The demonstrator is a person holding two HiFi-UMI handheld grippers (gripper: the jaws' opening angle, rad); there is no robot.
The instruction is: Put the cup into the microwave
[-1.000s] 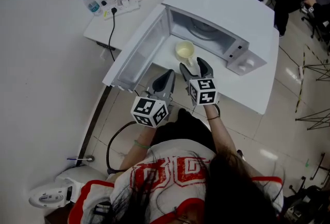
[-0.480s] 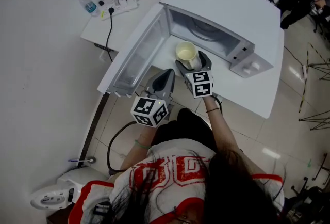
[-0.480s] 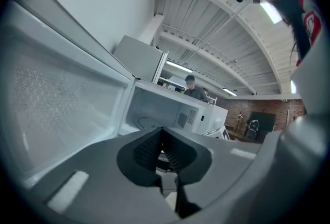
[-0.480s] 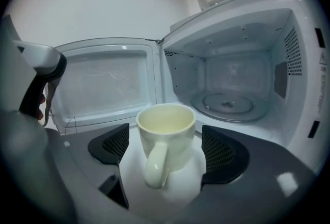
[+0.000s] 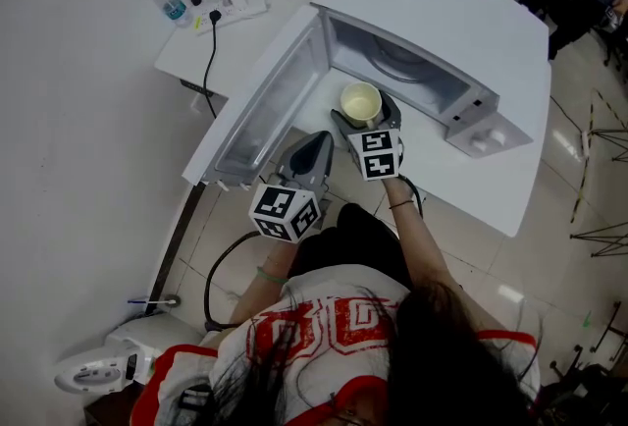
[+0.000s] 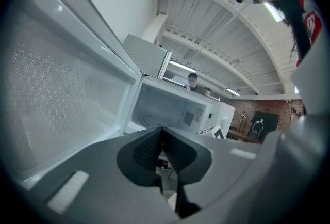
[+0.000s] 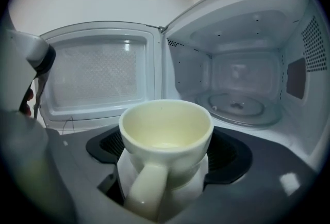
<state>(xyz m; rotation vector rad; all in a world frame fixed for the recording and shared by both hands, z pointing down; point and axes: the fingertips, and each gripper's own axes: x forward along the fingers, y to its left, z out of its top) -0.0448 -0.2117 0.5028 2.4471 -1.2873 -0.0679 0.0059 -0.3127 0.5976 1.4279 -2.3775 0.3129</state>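
**Cup at the mouth of the open microwave**

White tabletop carries a white microwave whose door is swung wide to the left. The cavity holds only a glass turntable on its floor.

The cream cup stands upright at the front of the opening, short of the turntable, with its handle turned back toward the right gripper. Nothing shows inside the cup. It sits between that gripper's jaws, which are opening, and a gap shows between each dark pad and the cup wall. Whether the cup's base already rests on the oven floor cannot be told.

The left gripper hangs just beside the right one, below the lower edge of the door. Its jaws are pressed together with nothing between them.

A clear water bottle with a blue cap stands on a second white surface behind the door. Its label is too small to read. Near it lie a white power strip and a black cable that drops over the edge. Red lettering on the person's white shirt is too broken up to read.
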